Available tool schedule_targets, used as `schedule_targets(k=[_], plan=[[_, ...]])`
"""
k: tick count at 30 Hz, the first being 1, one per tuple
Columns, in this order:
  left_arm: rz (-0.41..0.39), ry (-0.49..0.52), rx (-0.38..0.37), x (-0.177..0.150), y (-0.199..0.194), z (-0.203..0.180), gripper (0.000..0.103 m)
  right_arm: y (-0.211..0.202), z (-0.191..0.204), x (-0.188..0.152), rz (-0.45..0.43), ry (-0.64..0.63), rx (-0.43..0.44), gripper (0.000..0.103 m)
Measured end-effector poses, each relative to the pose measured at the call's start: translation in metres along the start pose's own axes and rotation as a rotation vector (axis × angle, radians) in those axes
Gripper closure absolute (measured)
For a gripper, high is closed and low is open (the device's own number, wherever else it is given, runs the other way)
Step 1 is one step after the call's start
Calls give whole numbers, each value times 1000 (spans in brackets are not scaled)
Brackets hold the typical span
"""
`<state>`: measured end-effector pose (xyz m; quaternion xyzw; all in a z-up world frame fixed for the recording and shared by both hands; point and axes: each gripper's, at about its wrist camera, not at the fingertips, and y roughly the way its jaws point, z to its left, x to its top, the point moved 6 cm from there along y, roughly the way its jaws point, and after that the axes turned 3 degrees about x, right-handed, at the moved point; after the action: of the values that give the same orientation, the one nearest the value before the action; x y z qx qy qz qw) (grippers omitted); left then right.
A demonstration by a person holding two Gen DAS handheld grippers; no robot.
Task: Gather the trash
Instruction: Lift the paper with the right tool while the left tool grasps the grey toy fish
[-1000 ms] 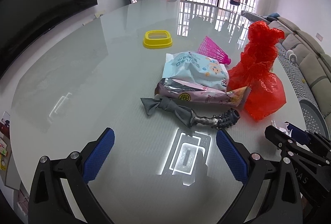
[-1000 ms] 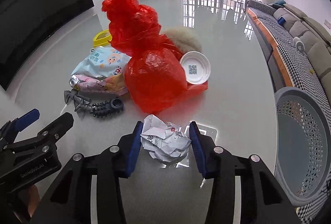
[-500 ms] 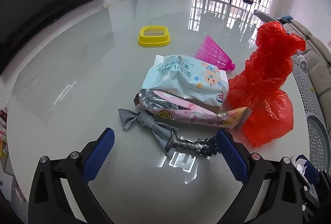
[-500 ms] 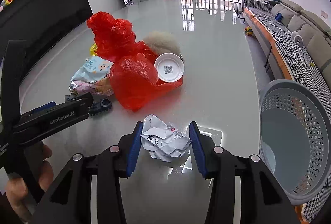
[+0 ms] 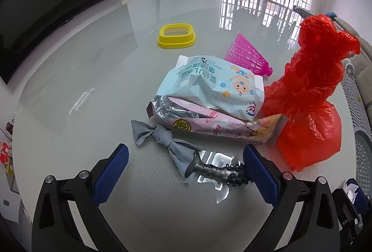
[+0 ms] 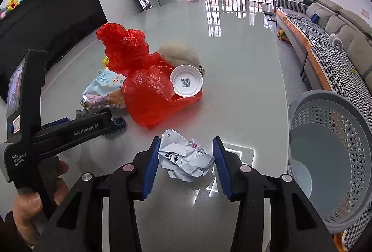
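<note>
We find the right gripper [image 6: 186,156] clamped on a crumpled paper wad [image 6: 186,157] above the table [image 6: 241,70], beside the grey basket [image 6: 330,159]. The left gripper [image 5: 186,170] stands wide apart, holding nothing, with a knotted grey wrapper [image 5: 162,138] between its fingers

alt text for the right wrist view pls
The right gripper clamps a crumpled paper ball above a glossy table, a perforated grey basket at the right. Behind sit a red plastic bag and white dish.
</note>
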<state>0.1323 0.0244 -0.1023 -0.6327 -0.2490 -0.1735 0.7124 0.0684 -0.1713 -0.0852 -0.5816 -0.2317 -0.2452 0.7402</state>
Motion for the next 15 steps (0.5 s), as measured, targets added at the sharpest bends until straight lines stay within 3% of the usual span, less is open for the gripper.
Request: schedule_targets(k=[15], plan=[[-4, 36, -24, -33, -19, 14, 6, -21, 10, -2, -33, -19, -4, 59]])
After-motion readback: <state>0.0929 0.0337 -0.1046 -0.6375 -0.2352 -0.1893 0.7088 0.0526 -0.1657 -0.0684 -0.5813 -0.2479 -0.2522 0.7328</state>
